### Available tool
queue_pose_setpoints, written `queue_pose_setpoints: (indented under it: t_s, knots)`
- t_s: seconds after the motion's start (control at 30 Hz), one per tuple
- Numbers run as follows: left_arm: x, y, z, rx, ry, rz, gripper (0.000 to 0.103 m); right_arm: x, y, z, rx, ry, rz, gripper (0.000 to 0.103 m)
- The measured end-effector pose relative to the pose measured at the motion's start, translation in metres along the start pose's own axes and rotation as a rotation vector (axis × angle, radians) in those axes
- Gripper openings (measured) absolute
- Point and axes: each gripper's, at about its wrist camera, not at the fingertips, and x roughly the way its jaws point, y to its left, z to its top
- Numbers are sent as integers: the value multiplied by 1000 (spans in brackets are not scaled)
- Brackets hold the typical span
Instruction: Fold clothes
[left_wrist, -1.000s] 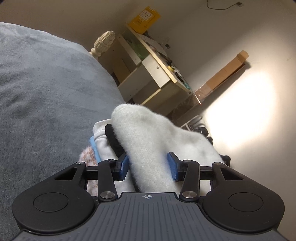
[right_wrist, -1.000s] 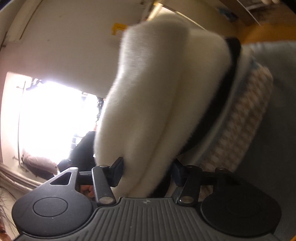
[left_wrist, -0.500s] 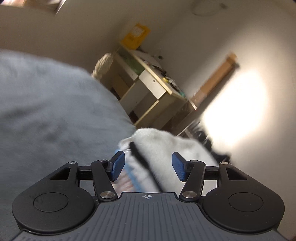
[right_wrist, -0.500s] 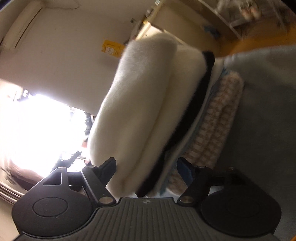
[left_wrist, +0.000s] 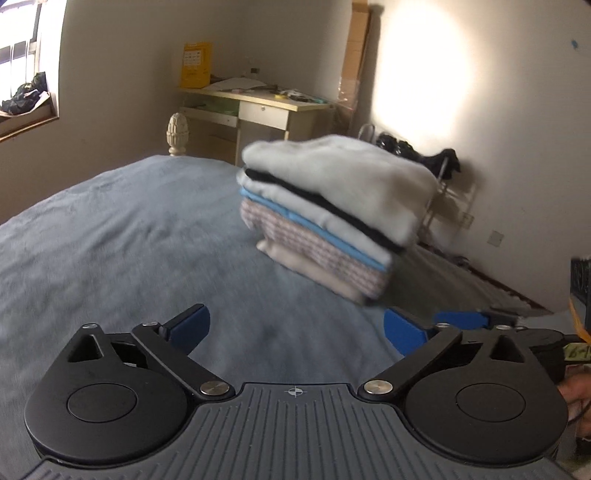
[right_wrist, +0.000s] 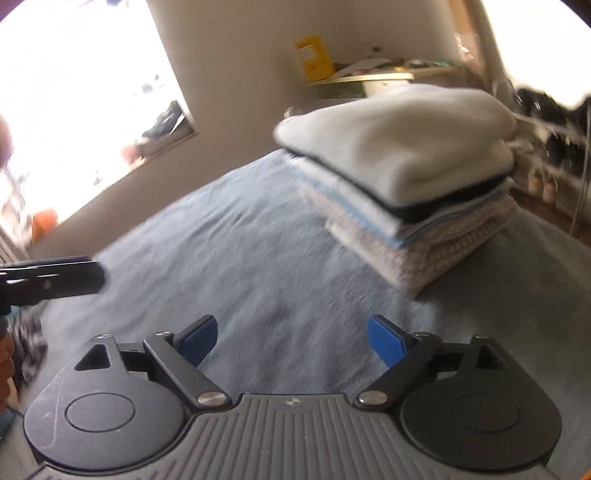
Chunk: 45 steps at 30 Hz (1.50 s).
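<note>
Both jaws apart, empty; folded stack (left_wrist: 325, 206) sits well ahead, seemingly five layers.

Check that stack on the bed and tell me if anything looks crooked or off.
The stack is folded but not squared: the white fleece top overhangs the layers below on one side, and the layers step out unevenly. It sits near the edge of the bed. Nothing is spilled or damaged.

The pile of folded clothes (left_wrist: 332, 206) looks smeary in both views. In the right wrist view, a dark thing (right_wrist: 48, 277) at the left edge is cut off and too blurry to tell. The window (right_wrist: 74, 92) is all white glare.
</note>
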Motion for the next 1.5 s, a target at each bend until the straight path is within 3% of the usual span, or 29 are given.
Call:
queue_pose_setpoints:
  t_s: [0.17,0.47,0.63,0.73,0.83,1.13,1.5]
  knots:
    - [-8,-18,-16,3,18,47,103,-18,29,-14,-69,29,-104,102]
    - [-15,-50,-38,-4,79,131,103,-32,28,-21,-78,28,-286,103]
    - [-14,-69,-49,60,75,201,103,-41,28,-23,-95,7,-388,103]
    - [-13,-72,-51,23,96,168,103,-48,25,-24,-85,13,-429,103]
    - [-12,-74,-52,-18,111,139,103,-52,21,-25,-70,15,-454,103]
    - [-18,-83,-50,-40,77,189,103,-65,9,-30,-22,22,-531,103]
    - [-24,-96,-48,-26,83,197,103,-77,22,-33,-96,-1,-516,103]
